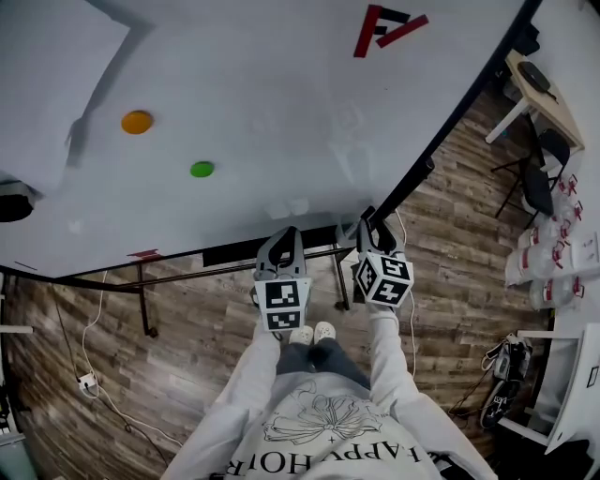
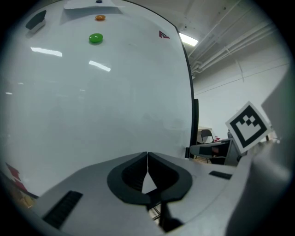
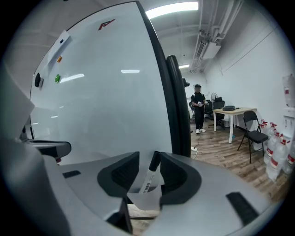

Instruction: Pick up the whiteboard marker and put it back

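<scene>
Right hand-held gripper [image 3: 148, 159]: jaws wide, whiteboard marker [image 3: 148, 182] loose between, cap toward 1 o'clock, likely for release by whiteboard [image 3: 115, 92]. Left hand-held gripper [image 2: 147, 159] closed, empty, idle.

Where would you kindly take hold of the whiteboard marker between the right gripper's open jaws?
Grip the whiteboard marker on its white barrel, just below the black cap, coming head-on toward the whiteboard like the right gripper: it leans cap-up between the open jaws, so they should close across its slim sides.

The shirt [image 1: 323, 457] print, seen upside down, reads "HAPPY HOR…". The whiteboard logo [image 1: 386, 26] and marker label [image 3: 147, 185] are unreadable.
</scene>
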{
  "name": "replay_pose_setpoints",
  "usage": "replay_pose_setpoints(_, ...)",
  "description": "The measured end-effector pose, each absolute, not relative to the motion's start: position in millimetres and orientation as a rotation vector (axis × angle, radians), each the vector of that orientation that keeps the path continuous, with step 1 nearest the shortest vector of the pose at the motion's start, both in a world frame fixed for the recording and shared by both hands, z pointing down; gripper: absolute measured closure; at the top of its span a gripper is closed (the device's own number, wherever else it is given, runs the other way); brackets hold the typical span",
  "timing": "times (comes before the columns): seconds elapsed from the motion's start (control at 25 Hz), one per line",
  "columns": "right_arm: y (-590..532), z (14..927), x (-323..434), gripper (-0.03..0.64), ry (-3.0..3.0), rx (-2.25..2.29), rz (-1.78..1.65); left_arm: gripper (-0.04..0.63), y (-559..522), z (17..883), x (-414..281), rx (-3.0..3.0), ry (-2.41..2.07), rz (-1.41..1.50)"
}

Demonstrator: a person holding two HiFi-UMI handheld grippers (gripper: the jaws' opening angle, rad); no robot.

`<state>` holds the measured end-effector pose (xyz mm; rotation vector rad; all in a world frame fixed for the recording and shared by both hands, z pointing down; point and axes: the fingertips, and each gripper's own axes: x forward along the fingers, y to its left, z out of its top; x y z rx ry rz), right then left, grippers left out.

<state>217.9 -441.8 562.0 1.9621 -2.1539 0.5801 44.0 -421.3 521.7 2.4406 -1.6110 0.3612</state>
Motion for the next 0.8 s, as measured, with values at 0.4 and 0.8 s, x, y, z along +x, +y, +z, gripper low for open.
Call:
replay_pose_setpoints(0.4, -457, 586, 223, 0.489, -2.166, 1.899, 0.665, 0.589, -423, 527, 40, 2.373, -1.678, 0.368)
replay_pose_setpoints(0.8, -469, 595, 219, 0.489, -2.194, 1.857, 0.710, 0.589, -419, 527, 32, 2.333, -1.728, 0.376)
